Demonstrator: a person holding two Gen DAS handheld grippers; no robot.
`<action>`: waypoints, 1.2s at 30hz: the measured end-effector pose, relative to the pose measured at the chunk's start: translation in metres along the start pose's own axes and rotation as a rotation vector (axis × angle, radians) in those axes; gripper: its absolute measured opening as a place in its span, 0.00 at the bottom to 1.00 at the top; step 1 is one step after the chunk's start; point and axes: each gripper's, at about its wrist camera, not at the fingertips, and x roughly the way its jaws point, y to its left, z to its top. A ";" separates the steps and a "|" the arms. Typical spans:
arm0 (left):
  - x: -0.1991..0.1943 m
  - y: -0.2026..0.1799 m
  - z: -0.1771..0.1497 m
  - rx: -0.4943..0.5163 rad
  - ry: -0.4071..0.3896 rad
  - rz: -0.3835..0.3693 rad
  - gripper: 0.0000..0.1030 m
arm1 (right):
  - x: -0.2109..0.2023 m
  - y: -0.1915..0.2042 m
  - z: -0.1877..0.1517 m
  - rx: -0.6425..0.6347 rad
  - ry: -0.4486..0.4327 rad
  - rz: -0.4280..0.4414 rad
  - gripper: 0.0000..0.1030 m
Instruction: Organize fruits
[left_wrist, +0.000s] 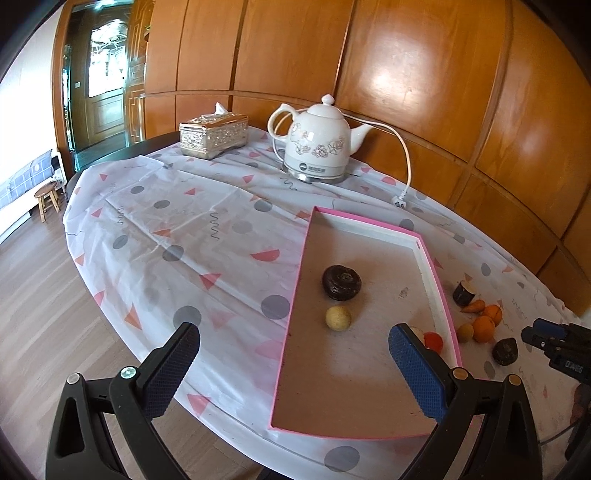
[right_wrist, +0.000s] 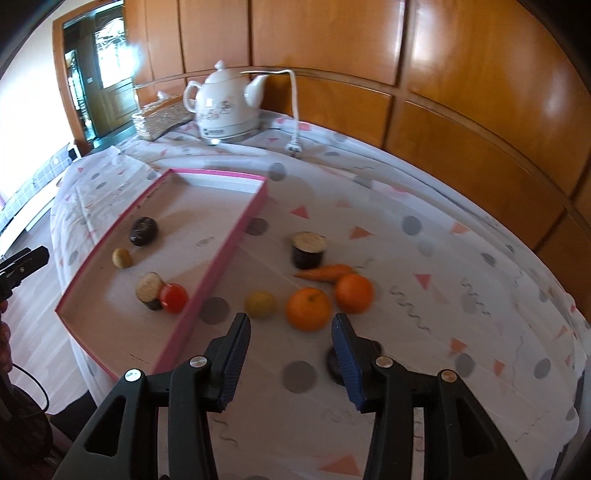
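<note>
A pink-rimmed tray (left_wrist: 436, 273) (right_wrist: 229, 240) holds a dark round fruit (left_wrist: 341, 282) (right_wrist: 143, 230), a pale yellow ball (left_wrist: 338, 318) (right_wrist: 122, 257), an aubergine chunk (right_wrist: 149, 290) and a red tomato (left_wrist: 433, 340) (right_wrist: 173, 298). My left gripper (left_wrist: 293, 332) hovers open over the tray's near end, nothing between its fingers. On the cloth to the right of the tray lie two oranges (right_wrist: 308, 308) (right_wrist: 353, 292), a yellow fruit (right_wrist: 260, 304), a carrot (right_wrist: 325, 272) and another aubergine chunk (right_wrist: 308, 249). My right gripper (right_wrist: 291, 321) is open just short of the nearer orange. A dark fruit (right_wrist: 334, 363) is half hidden behind its right finger.
A white kettle (left_wrist: 319, 144) with cord and plug (left_wrist: 398, 201) and a tissue box (left_wrist: 213, 134) stand at the table's far side, against a wooden wall. The patterned cloth (left_wrist: 177, 221) drops off the table edge at the left, with floor and a stool (left_wrist: 47, 197) beyond.
</note>
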 end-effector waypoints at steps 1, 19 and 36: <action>0.000 -0.002 0.000 0.005 0.001 0.001 1.00 | -0.001 -0.004 -0.001 0.006 0.000 -0.005 0.45; 0.003 -0.045 -0.001 0.142 0.004 -0.026 1.00 | -0.013 -0.067 -0.029 0.154 0.003 -0.093 0.45; 0.016 -0.108 -0.004 0.308 0.035 -0.110 1.00 | -0.031 -0.122 -0.045 0.228 0.014 -0.192 0.45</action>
